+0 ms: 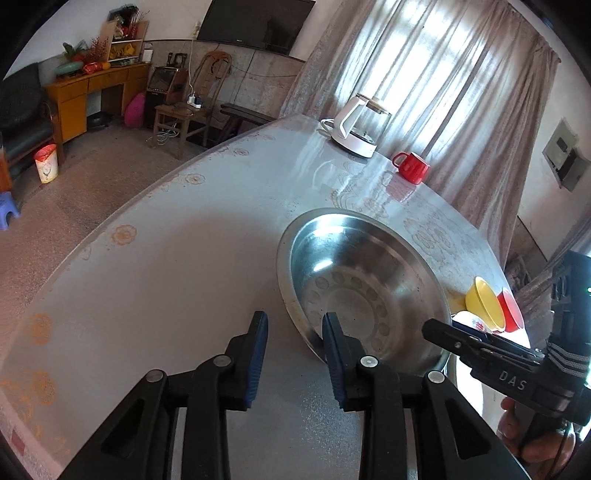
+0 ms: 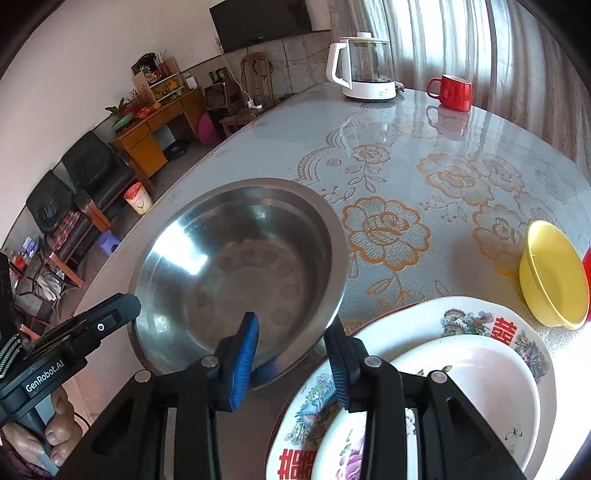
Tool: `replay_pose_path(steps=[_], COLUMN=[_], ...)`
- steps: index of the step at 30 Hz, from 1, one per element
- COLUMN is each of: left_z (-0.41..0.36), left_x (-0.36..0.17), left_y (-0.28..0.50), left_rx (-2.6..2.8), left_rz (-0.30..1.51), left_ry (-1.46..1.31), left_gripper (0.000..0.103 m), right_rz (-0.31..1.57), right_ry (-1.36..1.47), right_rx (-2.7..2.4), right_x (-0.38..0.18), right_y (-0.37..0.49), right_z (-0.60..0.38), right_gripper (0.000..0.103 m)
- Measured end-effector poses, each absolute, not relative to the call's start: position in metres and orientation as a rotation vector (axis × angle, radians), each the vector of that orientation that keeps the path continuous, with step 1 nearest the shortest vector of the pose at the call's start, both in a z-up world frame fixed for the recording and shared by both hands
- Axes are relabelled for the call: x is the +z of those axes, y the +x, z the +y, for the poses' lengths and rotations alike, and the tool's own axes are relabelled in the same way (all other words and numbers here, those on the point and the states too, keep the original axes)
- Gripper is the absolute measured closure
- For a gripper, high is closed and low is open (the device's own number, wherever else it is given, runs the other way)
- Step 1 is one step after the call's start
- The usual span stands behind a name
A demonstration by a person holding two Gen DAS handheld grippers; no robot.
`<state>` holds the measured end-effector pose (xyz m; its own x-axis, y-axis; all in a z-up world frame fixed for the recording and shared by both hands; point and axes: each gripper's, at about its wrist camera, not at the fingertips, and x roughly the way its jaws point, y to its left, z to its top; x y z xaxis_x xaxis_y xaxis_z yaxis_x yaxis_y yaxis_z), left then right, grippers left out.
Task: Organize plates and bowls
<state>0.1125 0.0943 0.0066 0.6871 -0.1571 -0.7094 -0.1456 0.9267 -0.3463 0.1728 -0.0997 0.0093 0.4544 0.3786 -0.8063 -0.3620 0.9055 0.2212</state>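
While both grippers hover over the worktop (image 2: 461,155), jaws narrowly parted and empty, the steel bowl (image 2: 240,273) sits at twelve o'clock; stacked plates (image 2: 476,321) lie at four o'clock.

Ahead of you on the floral table cover (image 2: 388,229), a white-based glass kettle (image 2: 364,70) stands at the far edge with a red mug (image 2: 452,92) near it, the two apart. Past the table you can see a wall-mounted television (image 2: 262,22), an orange wooden desk (image 1: 96,88) crowded with ornaments, a wooden chair (image 1: 195,99), black armchairs (image 2: 74,192) and a red-lined waste bin (image 2: 138,197) on the floor.
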Motion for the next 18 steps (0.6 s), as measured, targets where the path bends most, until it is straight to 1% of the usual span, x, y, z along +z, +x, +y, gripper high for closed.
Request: replay_pose_path(steps=[9,16,18], left_z=[0.069,0.015,-0.003], left_x=[0.034,0.050,0.053], left_y=[0.127,0.152,0.159], left_rx=[-0.048,-0.180,-0.219], left_rz=[0.756,0.773,0.783], left_ry=[-0.316,-0.225,-0.198], left_gripper=[0.071,0.071,0.068], right_rz=[0.930,0.887,0.870], right_ry=[0.151,0.285,0.327], right_rx=[0.408,0.302,0.263], right_x=[0.019,0.026,0.028], right_y=[0.169,0.168,0.166], right_z=[-0.140,-0.191,-0.213], right_gripper=[0.067,0.067,0.067])
